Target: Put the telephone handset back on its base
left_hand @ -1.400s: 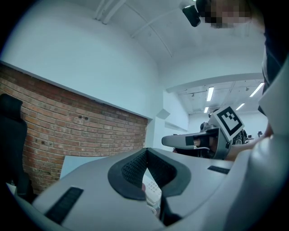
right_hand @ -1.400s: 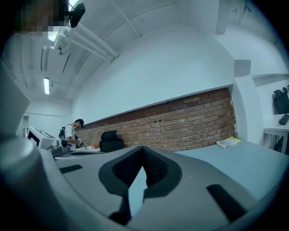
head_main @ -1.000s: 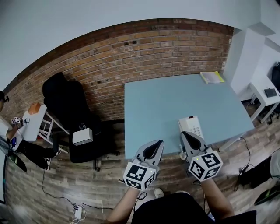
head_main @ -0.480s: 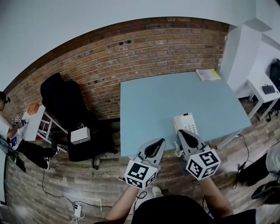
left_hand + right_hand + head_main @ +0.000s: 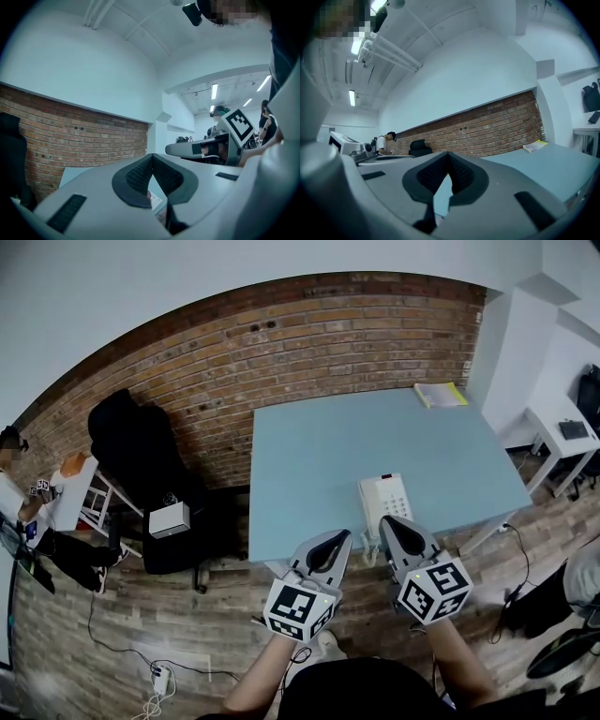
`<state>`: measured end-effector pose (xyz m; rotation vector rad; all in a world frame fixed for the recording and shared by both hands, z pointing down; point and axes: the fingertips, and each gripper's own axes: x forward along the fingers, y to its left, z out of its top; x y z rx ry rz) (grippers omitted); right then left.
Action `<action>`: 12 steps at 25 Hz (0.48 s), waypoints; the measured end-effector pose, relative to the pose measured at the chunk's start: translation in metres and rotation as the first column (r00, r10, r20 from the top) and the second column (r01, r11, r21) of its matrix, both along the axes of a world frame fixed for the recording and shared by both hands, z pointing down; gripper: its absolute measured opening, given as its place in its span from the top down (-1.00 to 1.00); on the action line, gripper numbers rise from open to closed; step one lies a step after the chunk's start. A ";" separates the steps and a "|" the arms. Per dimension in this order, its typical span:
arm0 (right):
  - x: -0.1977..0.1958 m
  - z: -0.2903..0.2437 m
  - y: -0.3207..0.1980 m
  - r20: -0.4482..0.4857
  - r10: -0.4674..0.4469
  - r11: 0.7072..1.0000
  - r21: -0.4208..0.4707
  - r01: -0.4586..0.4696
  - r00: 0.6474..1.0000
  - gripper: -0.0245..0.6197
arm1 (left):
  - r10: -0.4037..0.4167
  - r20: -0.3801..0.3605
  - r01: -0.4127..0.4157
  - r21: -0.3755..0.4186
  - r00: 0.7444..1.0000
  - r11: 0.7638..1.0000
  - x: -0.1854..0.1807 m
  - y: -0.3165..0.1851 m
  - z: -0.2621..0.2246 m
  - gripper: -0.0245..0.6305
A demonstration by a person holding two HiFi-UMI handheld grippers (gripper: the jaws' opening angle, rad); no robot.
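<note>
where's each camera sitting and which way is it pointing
Head view: on the person's head, facing steeply down at the blue table and telephone; both forearms, left gripper and right gripper show.
Left gripper view: on the left gripper, facing along its shut jaws toward the brick wall; the right gripper shows at right.
Right gripper view: on the right gripper, facing along its shut jaws across the table to the yellow book.
Shared: all three show wall and table.
</note>
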<state>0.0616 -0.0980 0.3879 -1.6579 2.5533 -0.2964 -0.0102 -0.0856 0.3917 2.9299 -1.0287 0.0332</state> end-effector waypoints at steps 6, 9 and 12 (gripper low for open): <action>0.009 -0.002 0.022 0.001 -0.016 1.000 0.011 0.016 1.000 0.89 | -0.012 0.004 0.012 0.012 1.000 1.000 0.011 0.022 -0.003 0.90; 0.011 -0.003 0.033 0.000 -0.027 0.999 0.020 0.027 1.000 0.89 | -0.018 0.001 0.018 0.022 1.000 1.000 0.015 0.033 -0.006 0.90; 0.013 -0.005 0.042 -0.002 -0.040 0.999 0.027 0.040 0.999 0.89 | -0.028 -0.002 0.028 0.027 1.000 0.999 0.019 0.043 -0.008 0.90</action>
